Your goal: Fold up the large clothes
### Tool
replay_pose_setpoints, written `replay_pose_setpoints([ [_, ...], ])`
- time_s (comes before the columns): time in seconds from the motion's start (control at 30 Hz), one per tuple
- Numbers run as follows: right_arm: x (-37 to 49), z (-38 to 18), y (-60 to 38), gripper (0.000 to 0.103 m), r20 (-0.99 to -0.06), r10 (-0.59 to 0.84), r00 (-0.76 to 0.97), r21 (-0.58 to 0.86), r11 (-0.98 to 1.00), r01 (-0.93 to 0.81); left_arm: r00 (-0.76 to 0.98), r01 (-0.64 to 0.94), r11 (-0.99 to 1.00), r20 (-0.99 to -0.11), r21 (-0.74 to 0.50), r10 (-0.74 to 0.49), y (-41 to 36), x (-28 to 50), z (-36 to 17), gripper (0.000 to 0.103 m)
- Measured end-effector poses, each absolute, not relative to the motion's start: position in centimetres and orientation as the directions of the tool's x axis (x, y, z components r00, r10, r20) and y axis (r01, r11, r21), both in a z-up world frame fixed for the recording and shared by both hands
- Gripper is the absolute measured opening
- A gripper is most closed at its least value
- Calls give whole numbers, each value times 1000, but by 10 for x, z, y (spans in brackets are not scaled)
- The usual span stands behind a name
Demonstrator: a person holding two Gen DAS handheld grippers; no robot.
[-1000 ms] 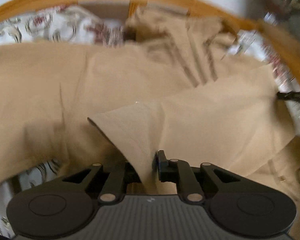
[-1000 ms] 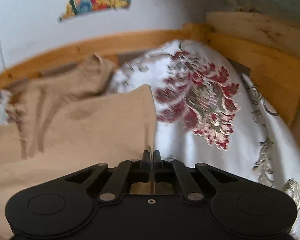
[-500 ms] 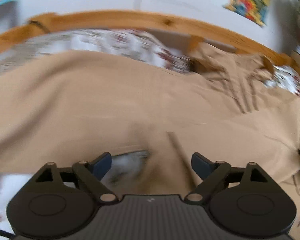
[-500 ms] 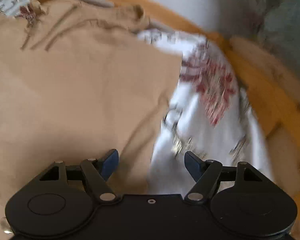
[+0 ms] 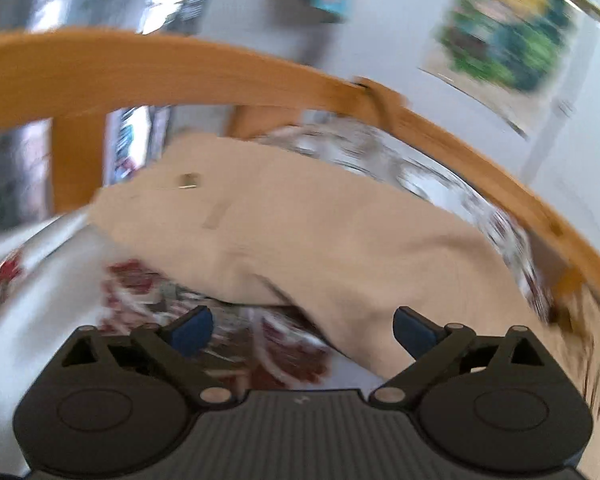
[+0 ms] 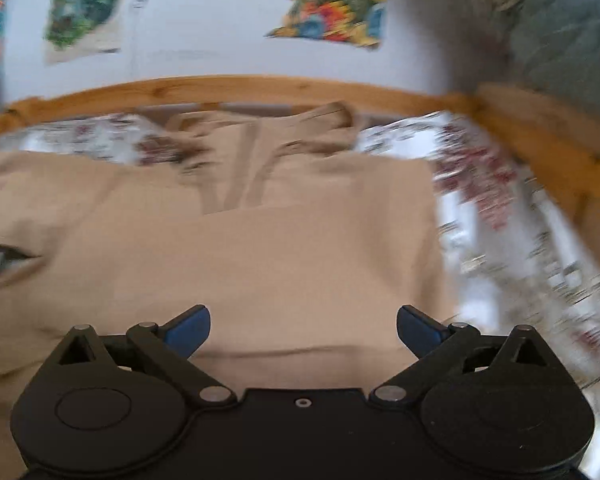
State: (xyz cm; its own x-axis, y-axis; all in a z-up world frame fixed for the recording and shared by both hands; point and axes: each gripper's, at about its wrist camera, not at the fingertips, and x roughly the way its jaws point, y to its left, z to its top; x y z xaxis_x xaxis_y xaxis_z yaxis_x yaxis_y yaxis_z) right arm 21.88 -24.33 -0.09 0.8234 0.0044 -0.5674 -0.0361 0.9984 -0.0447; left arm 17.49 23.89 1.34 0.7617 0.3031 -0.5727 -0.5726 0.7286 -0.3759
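A large tan garment [image 5: 320, 232] lies spread on a bed with a floral bedspread [image 5: 40, 292]. In the left wrist view, blurred by motion, one end of it runs from the far left down to my left gripper [image 5: 303, 328]. That gripper's jaws are opening wide with nothing pinched; the cloth's edge lies under its right finger [image 5: 414, 330]. In the right wrist view the tan garment [image 6: 260, 248] shows a folded layer and a collar at the back. My right gripper [image 6: 303, 328] hovers over it, jaws opening, with only flat cloth beneath.
A wooden bed frame [image 5: 180, 72] curves round the far side and also runs along the right as the bed frame [image 6: 540, 152]. Bare floral bedspread [image 6: 520, 240] shows right of the garment. Posters [image 6: 332, 8] hang on the white wall; grey-green fabric [image 6: 560, 32] is at top right.
Both grippers let go of the tan cloth and opened wide. The left swung and rolled toward the garment's left end. The right pulled back from the garment's right edge over its middle.
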Motion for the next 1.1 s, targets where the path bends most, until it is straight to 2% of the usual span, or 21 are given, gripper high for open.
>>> replay_pose_setpoints([
  [0.13, 206, 8, -216, 102, -548, 40, 836, -42, 996, -75, 733, -650, 622, -577, -437, 361, 257, 177, 11, 97],
  [0.23, 200, 5, -208, 102, -541, 78, 837, -14, 995, -101, 704, -703, 524, -570, -481, 423, 265, 174, 10, 85],
  [0.3, 199, -1, -205, 102, -555, 83, 828, -27, 993, -118, 679, -733, 473, -576, -489, 456, 268, 178, 6, 62],
  [0.33, 198, -4, -204, 102, -562, 81, 823, -32, 992, -119, 660, -750, 459, -582, -476, 474, 268, 179, 4, 56],
  [0.4, 195, -8, -203, 102, -577, 82, 813, -19, 993, -113, 659, -752, 446, -566, -486, 495, 265, 179, 5, 26],
  [0.43, 194, -8, -204, 102, -576, 91, 813, -6, 993, -116, 664, -748, 446, -553, -491, 504, 261, 179, 8, 19],
  [0.5, 192, -7, -206, 102, -563, 94, 821, 0, 993, -114, 676, -737, 474, -520, -482, 522, 251, 178, 16, 12],
  [0.57, 191, -5, -210, 102, -547, 88, 833, -3, 994, -108, 698, -716, 531, -466, -453, 544, 234, 175, 31, 9],
  [0.67, 191, -3, -221, 102, -533, 71, 843, 11, 997, -77, 782, -623, 688, -313, -372, 539, 197, 178, 66, 7],
  [0.8, 191, 1, -241, 102, -508, 33, 861, 23, 999, -25, 920, -392, 892, -119, -224, 374, 137, 188, 113, 7],
  [0.9, 192, 5, -261, 102, -488, -2, 873, 45, 999, 28, 990, -135, 985, -47, -105, 130, 82, 196, 139, 7],
  [0.97, 192, 6, -275, 102, -481, -29, 876, 53, 997, 63, 998, 30, 999, -59, -13, -31, 44, 203, 147, 7],
  [1.1, 193, 6, -304, 102, -477, -82, 875, 72, 989, 132, 939, 316, 938, -189, 144, -287, -30, 221, 131, 8],
])
